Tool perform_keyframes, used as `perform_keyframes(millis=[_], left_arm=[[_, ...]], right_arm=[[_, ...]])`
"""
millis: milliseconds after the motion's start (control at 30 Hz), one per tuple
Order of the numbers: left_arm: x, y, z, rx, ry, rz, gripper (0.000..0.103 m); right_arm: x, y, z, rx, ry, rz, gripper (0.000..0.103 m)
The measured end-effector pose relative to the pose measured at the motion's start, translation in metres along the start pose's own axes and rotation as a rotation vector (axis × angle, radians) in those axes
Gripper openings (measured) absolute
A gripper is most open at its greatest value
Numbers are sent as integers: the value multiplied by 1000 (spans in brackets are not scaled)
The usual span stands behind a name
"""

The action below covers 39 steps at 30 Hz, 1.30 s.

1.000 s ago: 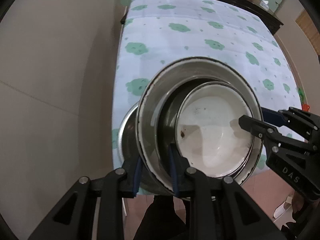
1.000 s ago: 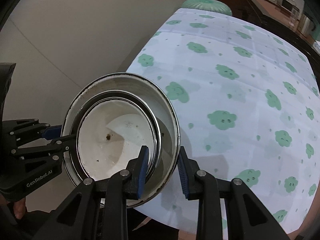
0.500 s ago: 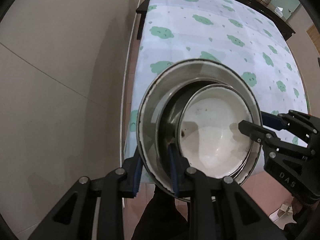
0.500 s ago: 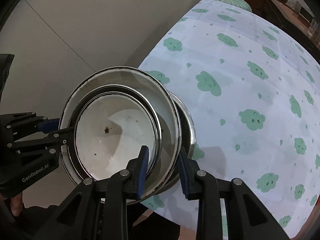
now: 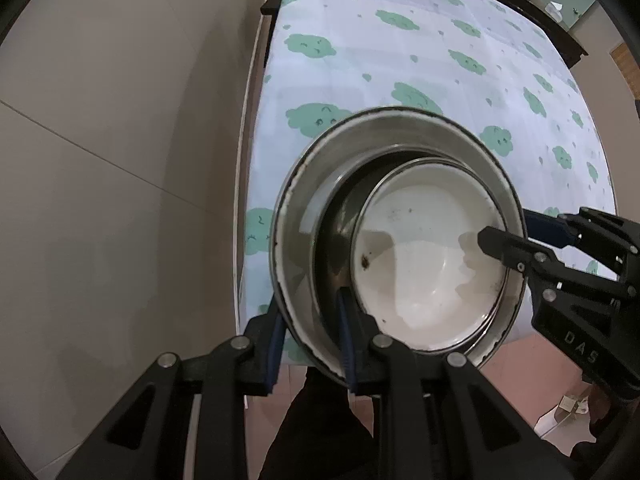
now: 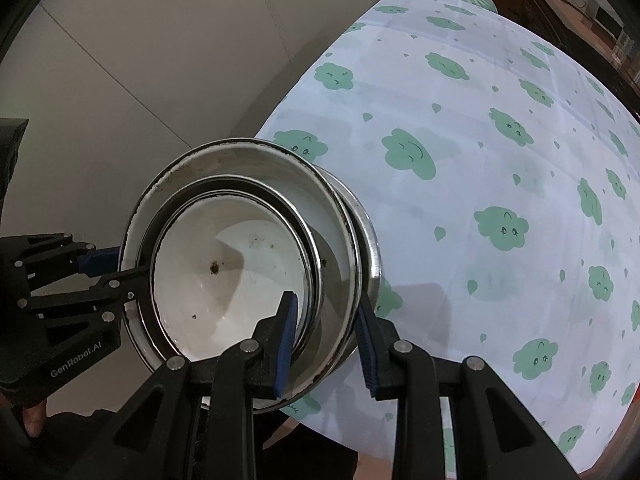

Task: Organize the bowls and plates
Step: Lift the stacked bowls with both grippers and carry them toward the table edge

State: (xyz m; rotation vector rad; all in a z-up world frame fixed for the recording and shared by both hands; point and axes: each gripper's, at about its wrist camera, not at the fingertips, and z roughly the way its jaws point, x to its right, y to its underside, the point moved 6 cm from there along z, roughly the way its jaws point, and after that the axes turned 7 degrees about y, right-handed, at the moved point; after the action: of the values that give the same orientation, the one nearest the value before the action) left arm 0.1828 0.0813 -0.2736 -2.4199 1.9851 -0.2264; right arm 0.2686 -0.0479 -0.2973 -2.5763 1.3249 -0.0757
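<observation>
I have a nested stack of enamel bowls between both tools, at the near left corner of the counter [image 5: 400,60], which wears a white cloth with green cloud prints. The large outer bowl [image 5: 320,168] is white inside with a dark chipped rim. Inside it sits a middle bowl [image 5: 340,216], of which I see only a dark band of wall and rim. Inside that lies the small white bowl [image 5: 420,248], pushed towards 3 o'clock in my left view, holding nothing but a few brown specks and one darker spot near its centre.

My left gripper [image 5: 310,344] is clamped on the outer bowl's wall at 6 o'clock, one pad outside, one inside. My right gripper [image 6: 326,340] grips the walls of the stack at 5 o'clock of its view, its inner pad reaching into the small bowl, its outer pad outside the large one.

In the right view a steel-coloured rim [image 6: 370,240] shows under the stack at 3 o'clock; I cannot tell whether the stack rests on it.
</observation>
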Motion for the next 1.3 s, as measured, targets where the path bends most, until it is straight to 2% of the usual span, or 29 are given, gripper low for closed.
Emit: perform_keyframes(millis=[733, 1300], left_arm=[[-1, -2, 12, -26, -7, -17, 22], [-4, -5, 19, -26, -5, -16, 22]], right_arm=[[3, -3, 8, -23, -16, -15, 31], [4, -3, 10, 3, -7, -25, 31]])
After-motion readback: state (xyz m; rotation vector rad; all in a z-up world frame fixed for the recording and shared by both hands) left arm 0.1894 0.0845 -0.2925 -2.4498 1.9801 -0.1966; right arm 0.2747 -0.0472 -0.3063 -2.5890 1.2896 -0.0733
